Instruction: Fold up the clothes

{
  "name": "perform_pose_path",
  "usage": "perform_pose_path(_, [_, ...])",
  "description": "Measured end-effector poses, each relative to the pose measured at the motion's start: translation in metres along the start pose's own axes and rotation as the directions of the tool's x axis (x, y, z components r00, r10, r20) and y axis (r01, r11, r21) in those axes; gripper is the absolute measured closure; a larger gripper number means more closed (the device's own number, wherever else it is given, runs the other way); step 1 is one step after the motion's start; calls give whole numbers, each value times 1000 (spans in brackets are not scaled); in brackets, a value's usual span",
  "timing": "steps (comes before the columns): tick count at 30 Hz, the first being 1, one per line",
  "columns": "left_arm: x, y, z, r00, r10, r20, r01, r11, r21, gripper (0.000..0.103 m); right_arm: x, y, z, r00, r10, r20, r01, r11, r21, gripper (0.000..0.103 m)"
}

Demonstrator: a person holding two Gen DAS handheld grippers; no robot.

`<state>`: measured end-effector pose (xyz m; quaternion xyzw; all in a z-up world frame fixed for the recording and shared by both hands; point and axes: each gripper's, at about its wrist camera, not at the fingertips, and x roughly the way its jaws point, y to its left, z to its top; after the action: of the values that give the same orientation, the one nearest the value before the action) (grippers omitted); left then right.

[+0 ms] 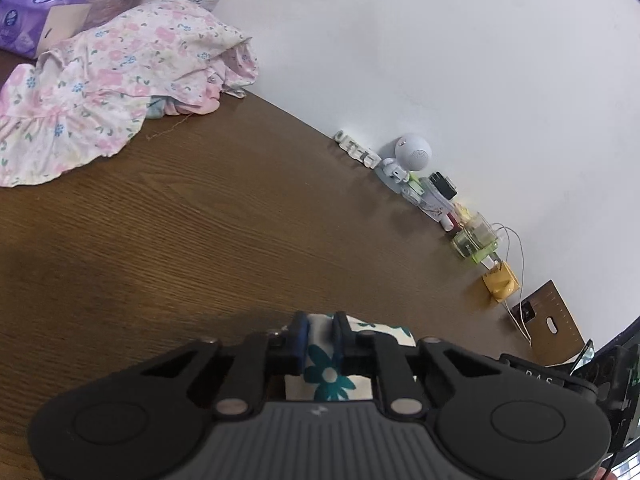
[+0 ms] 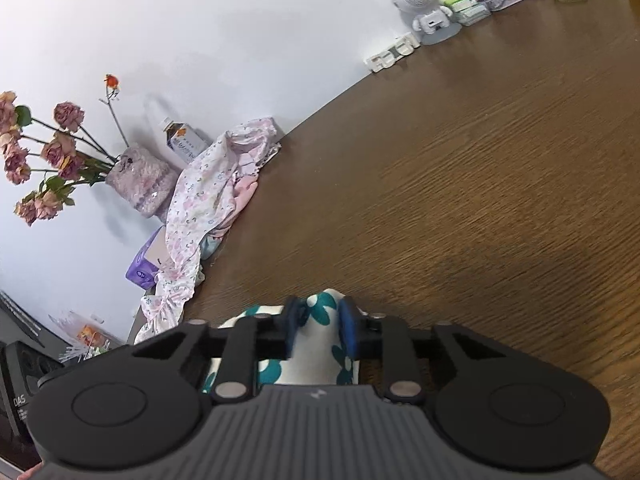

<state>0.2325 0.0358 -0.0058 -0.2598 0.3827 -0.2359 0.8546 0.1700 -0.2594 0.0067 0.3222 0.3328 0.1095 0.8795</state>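
A: Where is the cloth being folded?

B: The white cloth with teal flowers (image 1: 329, 364) sits at the bottom centre of both views, low over the wooden table (image 1: 224, 216). The left gripper (image 1: 320, 330) has its 2 blue-padded jaws clenched on a fold of it.

A: And the other one?

B: The right gripper (image 2: 319, 316) pinches a bunched peak of the same cloth (image 2: 316, 344) between its jaws.

A: What lies farther out?

B: A pink floral garment (image 1: 108, 84) is heaped at the upper left of the left view, against the white wall (image 1: 440, 40). A purple tissue pack (image 1: 24, 20) lies just beside it. At centre right, a white robot figure (image 1: 408, 156) stands by the wall.
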Motion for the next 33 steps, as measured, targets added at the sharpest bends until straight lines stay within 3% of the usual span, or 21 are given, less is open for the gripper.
perform_pose_path(4, [3, 3, 1, 1000, -11, 10, 11, 1000, -9, 90, 0, 2, -3, 1000, 3, 12, -2, 1000, -28, 89])
perform_pose_path(5, [2, 5, 1, 1000, -15, 14, 15, 1000, -20, 85, 0, 2, -3, 1000, 5, 14, -5, 1000, -29, 89])
perform_pose_path(7, [0, 7, 1, 1000, -21, 19, 22, 999, -33, 72, 0, 1, -2, 1000, 13, 19, -12, 1000, -23, 84])
perform_pose_path(9, [-3, 9, 0, 999, -35, 30, 36, 999, -39, 61, -2, -2, -2, 999, 28, 32, -28, 1000, -8, 66])
perform_pose_path(10, [-5, 10, -1, 999, -41, 35, 43, 998, -40, 57, -5, -4, -3, 998, 45, 41, -45, 999, -3, 63])
perform_pose_path(17, [-24, 4, -9, 996, -34, 84, 34, 999, 2, 44, -25, -2, -6, 993, 64, 99, -60, 997, -45, 56])
perform_pose_path(23, [-41, 1, -23, 995, -13, 96, 11, 1000, 21, 36, -39, 0, -18, 995, 62, 77, -56, 996, -73, 49])
perform_pose_path(33, [-49, -12, -47, 999, -37, 16, 36, 997, 61, 38, -52, 5, -41, 999, 42, 5, -41, 995, -88, 48])
